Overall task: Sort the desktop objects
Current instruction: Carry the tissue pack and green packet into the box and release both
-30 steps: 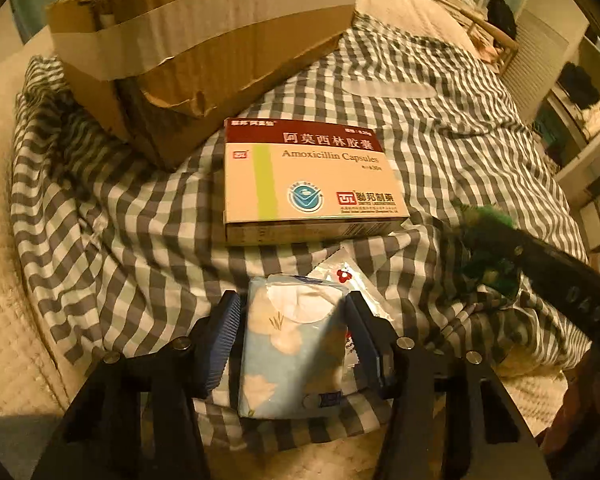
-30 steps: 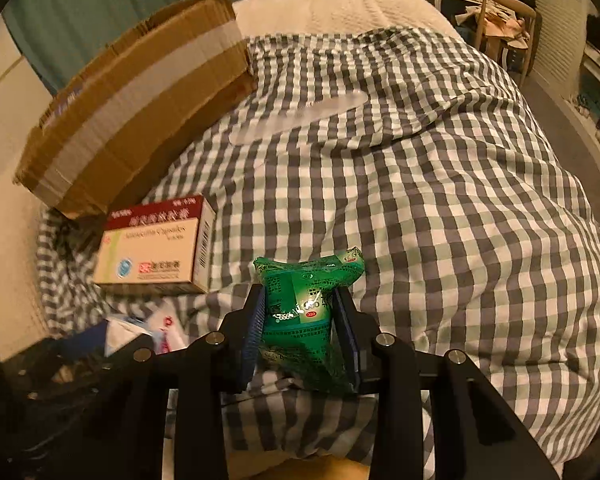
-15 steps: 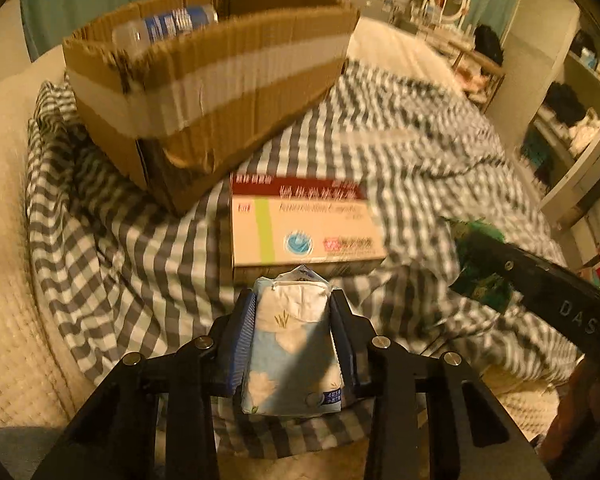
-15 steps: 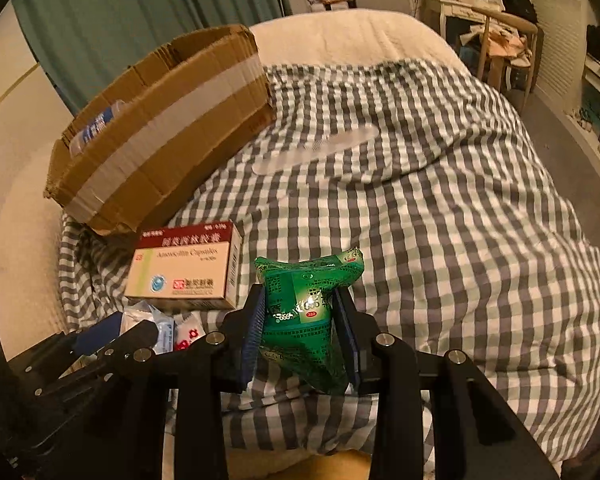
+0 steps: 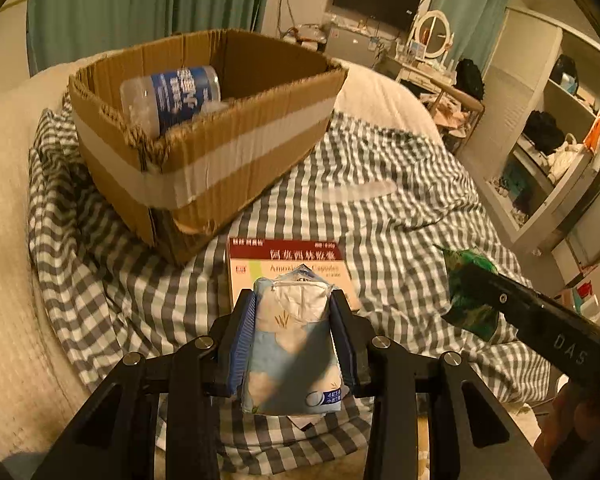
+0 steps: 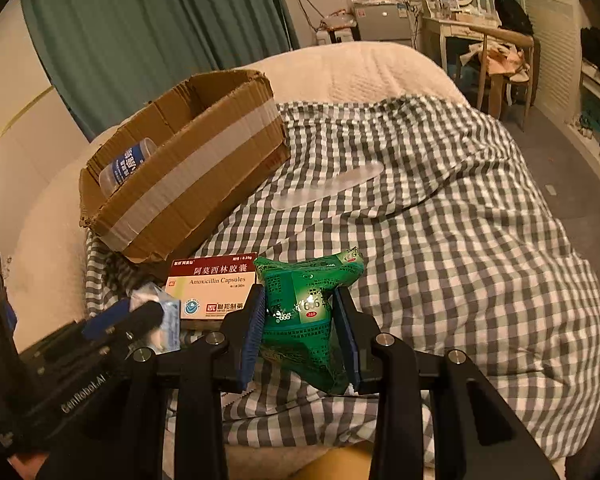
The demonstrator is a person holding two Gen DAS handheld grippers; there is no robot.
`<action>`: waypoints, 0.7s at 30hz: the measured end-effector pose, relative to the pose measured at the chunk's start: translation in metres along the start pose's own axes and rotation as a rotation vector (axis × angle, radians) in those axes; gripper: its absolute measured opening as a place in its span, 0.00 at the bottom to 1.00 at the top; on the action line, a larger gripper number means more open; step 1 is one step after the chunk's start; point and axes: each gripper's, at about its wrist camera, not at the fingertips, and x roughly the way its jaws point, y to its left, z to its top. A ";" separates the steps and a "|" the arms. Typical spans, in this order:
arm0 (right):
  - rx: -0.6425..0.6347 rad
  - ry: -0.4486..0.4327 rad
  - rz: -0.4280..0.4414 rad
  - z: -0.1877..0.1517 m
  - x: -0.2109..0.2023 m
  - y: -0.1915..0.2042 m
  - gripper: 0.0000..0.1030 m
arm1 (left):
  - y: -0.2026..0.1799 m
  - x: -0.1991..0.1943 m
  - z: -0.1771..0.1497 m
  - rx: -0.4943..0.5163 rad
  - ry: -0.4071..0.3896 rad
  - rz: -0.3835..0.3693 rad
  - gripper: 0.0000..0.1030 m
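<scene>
Cardboard box (image 5: 204, 148): brown corrugated, one pale whitish tape band round its side. Bottle (image 5: 172, 98) inside the box: clear, blue label with white lettering. Bedspread (image 6: 440, 240) under the box: grey-and-white check. Medicine carton (image 6: 214, 290) just in front of the box: cream face, dark red top band, yellow-green stripe. Tissue pack (image 5: 290, 344): pale blue with cream floral print. Green packet (image 6: 306, 312): bright green, darker green patterning, small red oval. Curtain (image 6: 140, 32) behind the box: teal.

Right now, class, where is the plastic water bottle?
The water bottle lies on its side inside the cardboard box, at the box's left end in both views, behind the medicine box.
</scene>
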 end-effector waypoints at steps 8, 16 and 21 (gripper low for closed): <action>-0.042 -0.068 -0.030 0.012 -0.023 0.007 0.33 | -0.006 -0.026 0.027 0.011 -0.104 -0.035 0.37; -0.088 -0.137 -0.032 0.044 -0.044 0.017 0.33 | -0.014 -0.051 0.076 0.001 -0.236 -0.062 0.37; -0.118 -0.179 -0.023 0.066 -0.054 0.028 0.33 | -0.011 -0.061 0.117 -0.056 -0.318 -0.088 0.37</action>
